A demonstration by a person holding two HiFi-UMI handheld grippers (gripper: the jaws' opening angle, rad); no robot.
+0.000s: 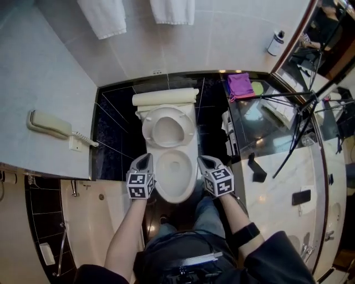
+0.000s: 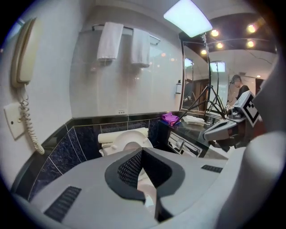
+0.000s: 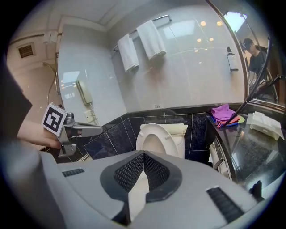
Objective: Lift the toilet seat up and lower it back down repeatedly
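A pale marble vanity surface (image 1: 277, 205) fills the 3 o'clock side of the head view, with a black tripod (image 1: 302, 119) standing over its dark glass part. The white toilet bowl (image 1: 175, 173) sits at the centre against dark blue wall tiles. The toilet seat (image 1: 147, 128) stands upright at 12 o'clock from the bowl, leaning back on the cistern, and touches neither tool. Two white towels (image 1: 102, 16) hang on the wall at 12 o'clock. A cream wall telephone (image 1: 50, 125) with a coiled cord is at 9 o'clock. A purple cloth (image 1: 240, 85) lies on the surface's far corner at about 1 o'clock, and a small dispenser bottle (image 1: 275, 43) is fixed to the wall above it.

The left tool (image 1: 145, 160) hangs at the bowl's 9 o'clock edge and the right tool (image 1: 204, 161) at its 3 o'clock edge, both pointing towards the wall. Each tool has its jaws pressed together at the tips with nothing pinched; only the bowl shows through the gap behind the pads
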